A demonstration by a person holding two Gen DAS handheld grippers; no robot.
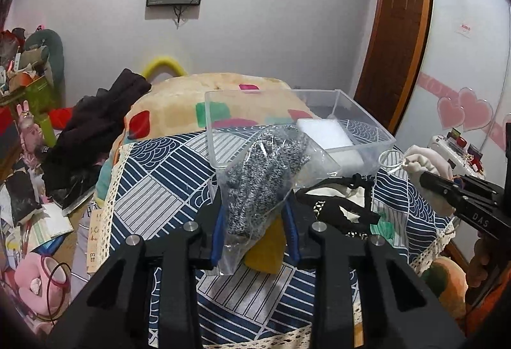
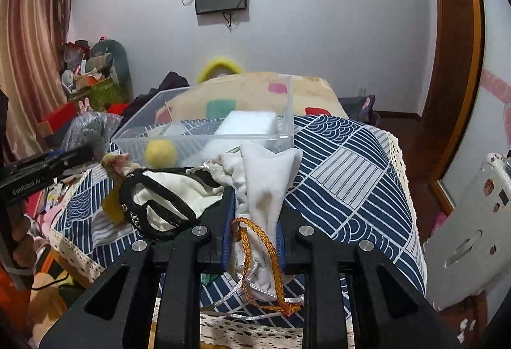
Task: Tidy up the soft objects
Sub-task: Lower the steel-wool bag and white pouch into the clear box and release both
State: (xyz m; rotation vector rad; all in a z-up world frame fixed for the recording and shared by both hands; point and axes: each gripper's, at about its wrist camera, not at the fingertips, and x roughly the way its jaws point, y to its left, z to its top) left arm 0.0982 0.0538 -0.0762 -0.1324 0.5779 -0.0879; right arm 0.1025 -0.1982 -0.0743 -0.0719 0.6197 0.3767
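Both grippers loaded, clear bin ahead of fingers.
Left gripper pinches bagged grey knit item; right gripper pinches white cloth pouch, both short of bin.

Bagged speckled knit and white pouch lifted; clear bin behind.
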